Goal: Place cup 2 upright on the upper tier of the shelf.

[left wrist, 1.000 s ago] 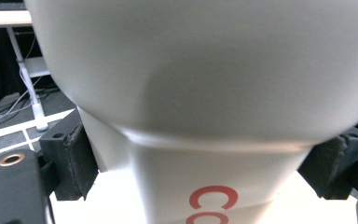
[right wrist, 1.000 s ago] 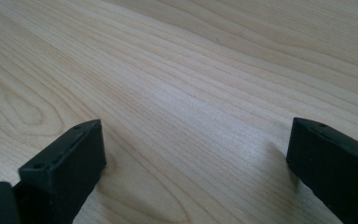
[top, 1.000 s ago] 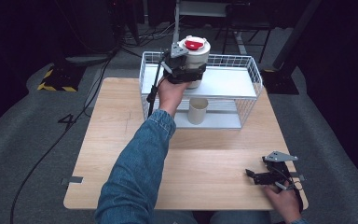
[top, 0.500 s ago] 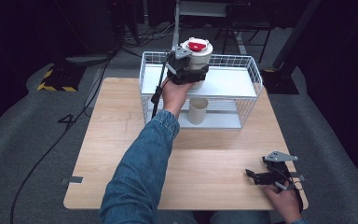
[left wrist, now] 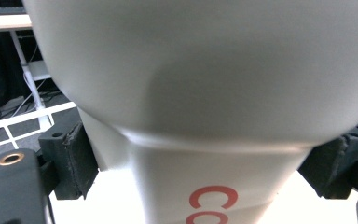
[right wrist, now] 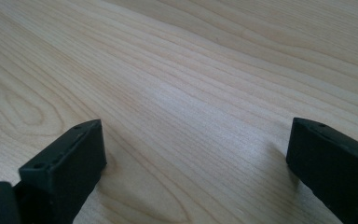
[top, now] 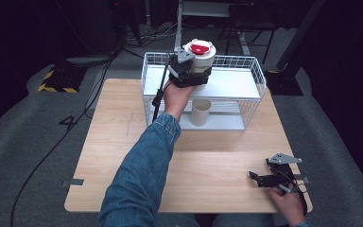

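Above the top shelf of the white wire rack (top: 253, 78) at the far edge of the light wooden tabletop (top: 123, 142), my left hand-held gripper (top: 185, 75) clamps a white plastic cup with a red-centred lid (top: 200, 54) (red lettering shows on its side in the left gripper view), jaws pressed to both sides. A beige paper cup (top: 200, 112) stands on the lower shelf. My right hand-held gripper (top: 260, 178) rests near the tabletop's front right corner, jaws wide apart, holding nothing.

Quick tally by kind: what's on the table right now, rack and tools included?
Cups: 2 (white cup with red lid in left tool; beige cup on the lower shelf)
Wire rack: 1
Tools: 2 (right tool on the table)
Total: 5
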Tool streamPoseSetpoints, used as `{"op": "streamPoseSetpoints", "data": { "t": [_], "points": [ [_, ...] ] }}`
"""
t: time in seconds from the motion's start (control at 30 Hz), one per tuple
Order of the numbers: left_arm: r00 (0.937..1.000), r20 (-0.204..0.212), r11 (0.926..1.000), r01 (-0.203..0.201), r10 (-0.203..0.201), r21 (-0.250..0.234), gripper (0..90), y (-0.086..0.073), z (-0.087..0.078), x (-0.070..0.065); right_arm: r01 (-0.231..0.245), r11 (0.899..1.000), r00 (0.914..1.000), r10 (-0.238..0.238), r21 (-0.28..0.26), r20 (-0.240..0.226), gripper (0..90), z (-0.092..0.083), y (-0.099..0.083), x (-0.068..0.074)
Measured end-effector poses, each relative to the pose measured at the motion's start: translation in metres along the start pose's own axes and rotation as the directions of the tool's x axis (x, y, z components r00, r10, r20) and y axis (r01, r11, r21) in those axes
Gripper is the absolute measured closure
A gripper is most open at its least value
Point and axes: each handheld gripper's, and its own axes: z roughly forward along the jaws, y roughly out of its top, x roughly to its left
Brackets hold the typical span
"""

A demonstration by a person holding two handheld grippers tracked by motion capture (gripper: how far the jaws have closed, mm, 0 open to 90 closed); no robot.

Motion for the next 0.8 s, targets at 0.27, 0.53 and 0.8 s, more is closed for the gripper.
{"op": "streamPoseSetpoints", "data": {
  "t": [0.27, 0.53, 0.8],
  "points": [
    [1.0, 0.005, 1.0, 0.002, -0.003, 0.003, 13.5, 0.0, 0.001, 0.001, 0.003, 1.0, 1.0, -0.003, 0.001, 0.0, 4.7, 0.0, 0.0, 0.0],
    [1.0, -0.002, 1.0, 0.001, -0.001, 0.0, 5.0, 0.001, -0.002, 0.0, 0.003, 1.0, 1.0, -0.003, 0.001, 0.0, 4.7, 0.0, 0.0, 0.0],
    [0.9999, 0.009, 0.9999, -0.01, 0.01, -0.007, 0.0, 0.002, -0.022, 0.002, 0.004, 1.0, 1.0, -0.004, 0.002, -0.001, 4.7, 0.0, 0.0, 0.0]
  ]
}}
